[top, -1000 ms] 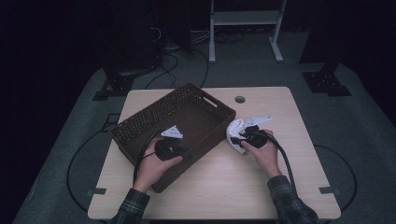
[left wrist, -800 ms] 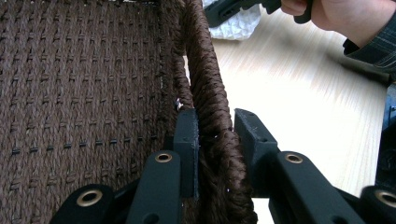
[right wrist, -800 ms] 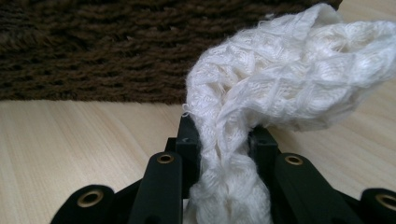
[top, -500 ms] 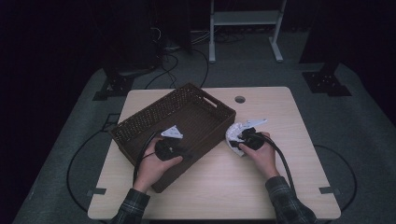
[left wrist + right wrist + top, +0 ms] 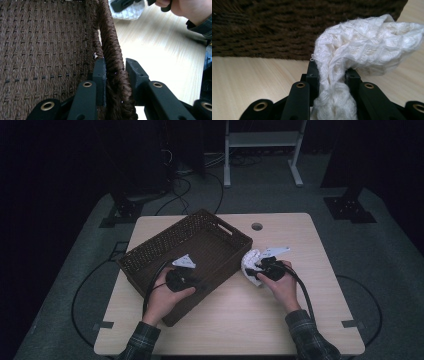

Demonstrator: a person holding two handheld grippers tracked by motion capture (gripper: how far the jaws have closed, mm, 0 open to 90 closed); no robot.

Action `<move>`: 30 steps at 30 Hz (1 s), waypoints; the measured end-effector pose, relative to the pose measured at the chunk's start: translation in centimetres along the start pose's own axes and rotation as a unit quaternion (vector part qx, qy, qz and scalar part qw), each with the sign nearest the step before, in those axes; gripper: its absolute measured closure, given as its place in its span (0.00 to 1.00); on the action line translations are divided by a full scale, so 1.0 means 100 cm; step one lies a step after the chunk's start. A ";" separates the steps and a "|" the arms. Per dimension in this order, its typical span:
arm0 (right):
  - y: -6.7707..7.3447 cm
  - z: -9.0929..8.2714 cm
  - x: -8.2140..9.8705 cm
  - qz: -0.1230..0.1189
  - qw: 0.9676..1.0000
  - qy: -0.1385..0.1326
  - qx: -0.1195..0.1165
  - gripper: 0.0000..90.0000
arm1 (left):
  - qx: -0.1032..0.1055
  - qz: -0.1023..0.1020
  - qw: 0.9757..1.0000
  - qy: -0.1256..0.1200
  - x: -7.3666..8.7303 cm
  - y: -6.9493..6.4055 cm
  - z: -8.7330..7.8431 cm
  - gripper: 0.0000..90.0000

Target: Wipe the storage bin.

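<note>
A dark brown woven basket (image 5: 150, 251) lies askew on the left half of the wooden table. My left gripper (image 5: 196, 283) straddles its near right wall, and in the left gripper view the jaws (image 5: 115, 72) are shut on the braided rim (image 5: 110, 42). A white knitted cloth (image 5: 248, 262) hangs just right of the basket, pinched in my right gripper (image 5: 254, 272). In the right gripper view the cloth (image 5: 362, 45) bulges up between the shut jaws (image 5: 332, 75), with the basket's outer wall (image 5: 287, 25) close behind it.
The table (image 5: 300, 320) has a round cable hole (image 5: 257, 226) at its far edge. Cables trail from both grippers over the near edge. A white shelf frame (image 5: 260, 140) stands on the floor beyond the table.
My right hand has shifted the cloth slightly left, closer to the basket. The left hand and the basket have stayed put.
</note>
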State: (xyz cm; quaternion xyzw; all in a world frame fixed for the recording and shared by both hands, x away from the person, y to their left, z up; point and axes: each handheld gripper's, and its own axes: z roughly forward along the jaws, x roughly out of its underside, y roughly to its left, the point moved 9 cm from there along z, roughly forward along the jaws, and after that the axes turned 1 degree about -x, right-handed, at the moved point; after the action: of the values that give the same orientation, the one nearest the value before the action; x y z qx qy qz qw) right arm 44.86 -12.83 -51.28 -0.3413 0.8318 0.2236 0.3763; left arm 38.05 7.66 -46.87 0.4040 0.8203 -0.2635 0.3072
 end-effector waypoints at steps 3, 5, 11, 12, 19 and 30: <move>0.002 -0.005 -0.005 -0.006 1.000 -0.010 -0.001 0.80 | 0.000 0.000 1.000 0.000 0.000 0.000 0.000 0.78; 0.004 -0.009 -0.010 -0.009 1.000 -0.020 -0.003 0.80 | 0.000 -0.001 1.000 0.000 0.000 0.000 0.000 0.78; 0.010 -0.016 -0.018 -0.017 0.999 -0.036 -0.006 0.80 | 0.001 -0.001 1.000 -0.001 0.000 0.000 0.000 0.78; 0.012 -0.019 -0.021 -0.018 0.999 -0.039 -0.006 0.80 | 0.000 -0.001 1.000 0.000 0.000 0.000 0.000 0.78; 0.019 -0.027 -0.030 -0.031 0.998 -0.051 -0.006 0.80 | 0.000 -0.001 1.000 -0.001 0.000 0.000 0.000 0.78; 0.020 -0.019 -0.028 -0.028 0.998 -0.048 -0.010 0.80 | 0.000 0.000 1.000 0.000 0.000 0.000 0.000 0.78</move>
State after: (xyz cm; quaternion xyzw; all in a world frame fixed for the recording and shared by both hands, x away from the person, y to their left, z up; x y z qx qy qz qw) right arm 43.83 -11.58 -47.67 -0.3573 0.8007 0.2374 0.4181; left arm 38.06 7.66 -46.87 0.4035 0.8205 -0.2636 0.3074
